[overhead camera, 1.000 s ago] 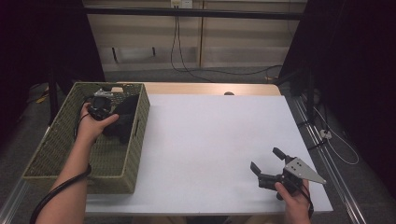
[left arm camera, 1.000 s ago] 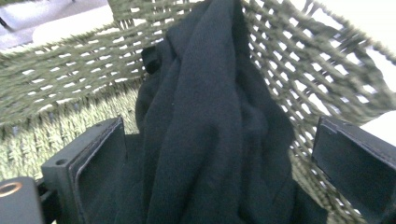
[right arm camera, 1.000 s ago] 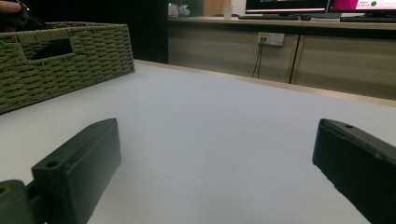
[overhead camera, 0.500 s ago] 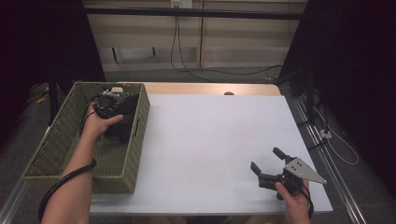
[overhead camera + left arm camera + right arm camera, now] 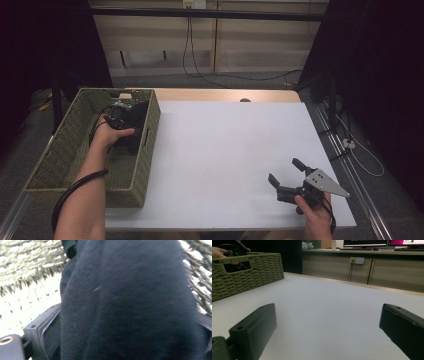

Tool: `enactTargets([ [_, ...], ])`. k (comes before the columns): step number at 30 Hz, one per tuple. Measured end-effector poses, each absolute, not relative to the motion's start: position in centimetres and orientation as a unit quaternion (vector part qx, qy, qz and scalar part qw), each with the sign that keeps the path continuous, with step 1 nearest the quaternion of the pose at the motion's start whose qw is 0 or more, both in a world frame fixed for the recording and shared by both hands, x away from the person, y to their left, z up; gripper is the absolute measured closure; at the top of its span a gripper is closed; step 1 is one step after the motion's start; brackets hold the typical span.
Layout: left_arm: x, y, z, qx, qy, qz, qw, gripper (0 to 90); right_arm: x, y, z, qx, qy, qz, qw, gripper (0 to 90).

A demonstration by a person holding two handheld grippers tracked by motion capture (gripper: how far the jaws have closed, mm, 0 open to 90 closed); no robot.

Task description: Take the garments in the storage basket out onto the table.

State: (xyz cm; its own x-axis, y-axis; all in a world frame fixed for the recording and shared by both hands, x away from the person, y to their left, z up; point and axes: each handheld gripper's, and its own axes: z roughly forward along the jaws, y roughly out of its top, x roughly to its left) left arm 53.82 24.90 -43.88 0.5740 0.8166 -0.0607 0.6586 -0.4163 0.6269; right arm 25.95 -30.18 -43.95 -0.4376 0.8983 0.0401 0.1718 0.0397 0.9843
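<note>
A black cloth (image 5: 134, 126) lies bunched against the right inner wall of a green woven basket (image 5: 56, 150) at the table's left. My left gripper (image 5: 120, 116) reaches down into the basket and onto the cloth. In the left gripper view the black cloth (image 5: 130, 290) bulges between the jaws, which stand wide apart around it; the left gripper (image 5: 125, 325) is open. My right gripper (image 5: 284, 170) rests low over the white table (image 5: 220, 150) near its front right, open with nothing between its fingers. The right gripper (image 5: 327, 322) points toward the basket (image 5: 247, 275).
Cables (image 5: 190, 45) hang down the wooden wall behind the table. A metal rail (image 5: 345, 165) runs along the table's right edge. A small dark object (image 5: 244, 100) sits at the table's far edge.
My left hand and gripper have shifted slightly right inside the basket, pressing further onto the black cloth. The right gripper has not moved.
</note>
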Motion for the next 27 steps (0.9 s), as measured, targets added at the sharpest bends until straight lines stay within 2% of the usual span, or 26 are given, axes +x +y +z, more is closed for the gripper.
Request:
enactTargets([
  [12,53.85,24.66,-44.95,0.837,0.434,0.132,0.306,4.1,26.06,-30.07,-44.02,0.414,0.646,0.551,0.327,0.1],
  [19,53.7,24.73,-44.85,0.834,0.438,0.126,0.311,11.2,26.08,-29.98,-44.01,0.413,0.647,0.551,0.327,0.2],
  [20,53.56,24.8,-44.65,0.833,0.439,0.121,0.316,21.4,26.11,-30.01,-44.03,0.413,0.647,0.55,0.327,0.2],
  [24,53.41,24.91,-44.57,0.827,0.45,0.119,0.316,27.6,26.11,-30.14,-44.05,0.415,0.647,0.549,0.328,0.2],
  [27,53.35,24.96,-44.16,0.82,0.467,0.107,0.315,39.5,26.09,-30.14,-44.04,0.416,0.646,0.549,0.328,0.2],
])
